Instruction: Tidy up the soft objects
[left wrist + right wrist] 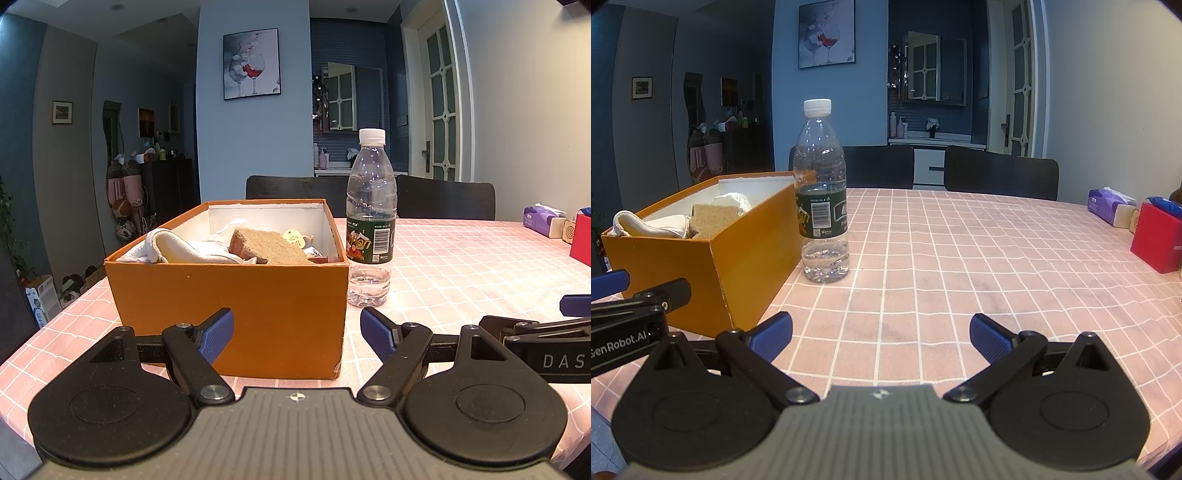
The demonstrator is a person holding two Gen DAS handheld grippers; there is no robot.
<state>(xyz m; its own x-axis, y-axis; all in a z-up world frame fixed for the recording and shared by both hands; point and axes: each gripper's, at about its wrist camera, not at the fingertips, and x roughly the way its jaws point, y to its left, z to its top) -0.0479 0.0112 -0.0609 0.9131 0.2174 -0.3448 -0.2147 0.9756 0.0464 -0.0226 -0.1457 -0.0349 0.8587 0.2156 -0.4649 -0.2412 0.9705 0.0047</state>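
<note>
Grippers first: the left gripper (pixel 297 334) sits low over the table with its 2 blue pads spread wide and nothing between them, facing the near wall of the orange box (pixel 236 295). The right gripper (pixel 881 338) is likewise spread and empty, over bare tablecloth (pixel 960 258), just beside the left unit.

Soft objects are already inside the box: a white cloth (pixel 173 249) bunched against the left wall and a tan sponge block (pixel 266 245) resting toward the middle. Small items with a yellow tag (pixel 293 238) lie behind the sponge; their nature is unclear. A clear water bottle (pixel 369 221) stands upright just beside the box's right wall, capped and mostly empty.

Judgement: no soft object remains loose on the visible surface, so the sorting step appears complete or near it. Any next move calls for confirming nothing lies outside both views, and for clearing the bottle without tipping it.

Pink grid-pattern cloth covers the table. At its far right sit a tissue pack (pixel 1108 205) and a red box (pixel 1154 240). 2 dark chairs (pixel 997 173) stand behind, then a blue-walled room with a framed wine-glass print (pixel 826 33).
</note>
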